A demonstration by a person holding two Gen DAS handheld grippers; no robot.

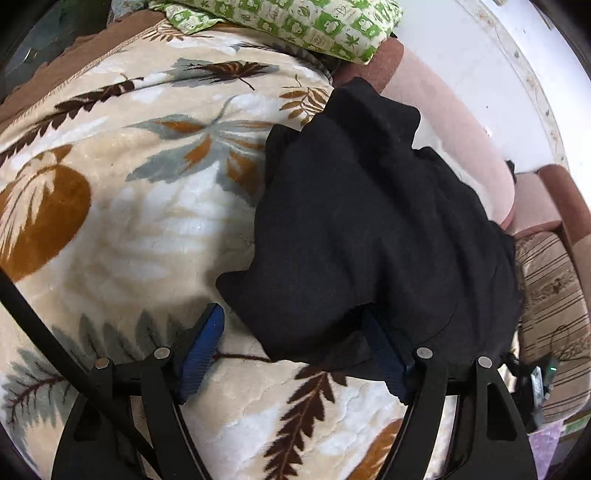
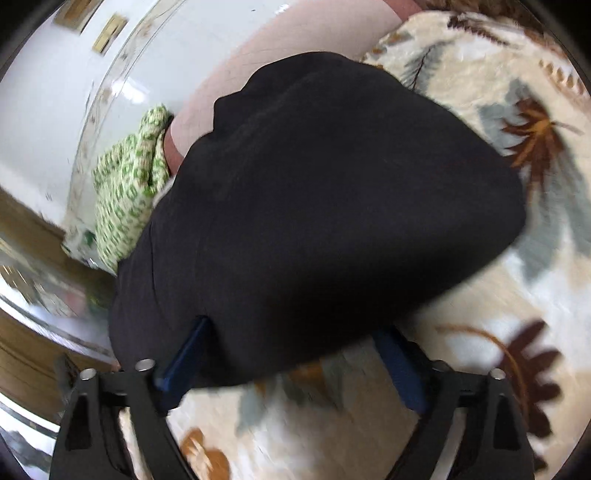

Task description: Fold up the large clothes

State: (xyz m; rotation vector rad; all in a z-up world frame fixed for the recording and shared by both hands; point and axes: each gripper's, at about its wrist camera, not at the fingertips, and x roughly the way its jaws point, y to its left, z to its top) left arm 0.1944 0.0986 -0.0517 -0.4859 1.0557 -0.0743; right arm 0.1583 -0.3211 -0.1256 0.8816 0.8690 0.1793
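Observation:
A black garment lies bunched on a cream blanket with a leaf print. My left gripper is open, its blue-padded fingers spread wide at the garment's near edge; the right finger is partly hidden under the cloth. In the right wrist view the same black garment fills the middle, blurred. My right gripper is open too, with the garment's near edge lying over the tips of both fingers.
A green-and-white patterned cloth lies at the far end of the blanket, also in the right wrist view. A pink-brown sofa back and white wall run along one side. A striped cushion sits at right.

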